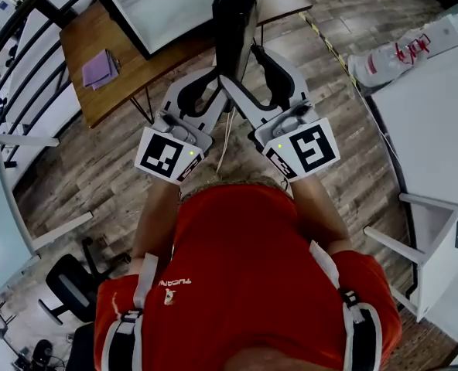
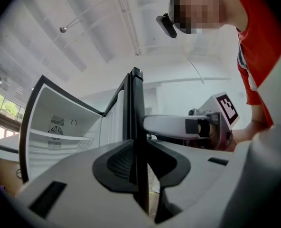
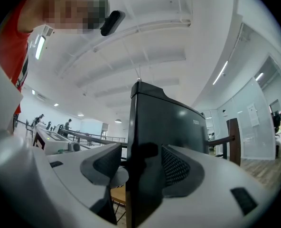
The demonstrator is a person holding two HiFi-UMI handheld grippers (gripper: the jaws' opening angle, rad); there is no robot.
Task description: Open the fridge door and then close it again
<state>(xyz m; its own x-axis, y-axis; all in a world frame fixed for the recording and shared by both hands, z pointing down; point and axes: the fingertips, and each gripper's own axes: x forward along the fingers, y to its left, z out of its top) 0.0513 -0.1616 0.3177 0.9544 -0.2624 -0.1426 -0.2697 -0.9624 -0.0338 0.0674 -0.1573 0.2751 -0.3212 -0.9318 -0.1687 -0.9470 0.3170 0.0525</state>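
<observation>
Wood-plank flooring lies below the tall black fridge door [image 1: 235,22], seemingly rigid and weighty, best held at its free edge. The left gripper [image 2: 140,165] has its jaws pinching that edge; the right gripper [image 3: 140,167] holds its jaws wide around it.

Left gripper [image 2: 139,163]: we point it forward, both pads pressed on the fridge door [image 2: 136,103] edge.
Right gripper [image 3: 139,167]: we point it forward, jaws wide apart, left pad clear.
Arms: we extend the left forearm [image 1: 155,222] and right forearm [image 1: 322,211] forward, converging.
</observation>
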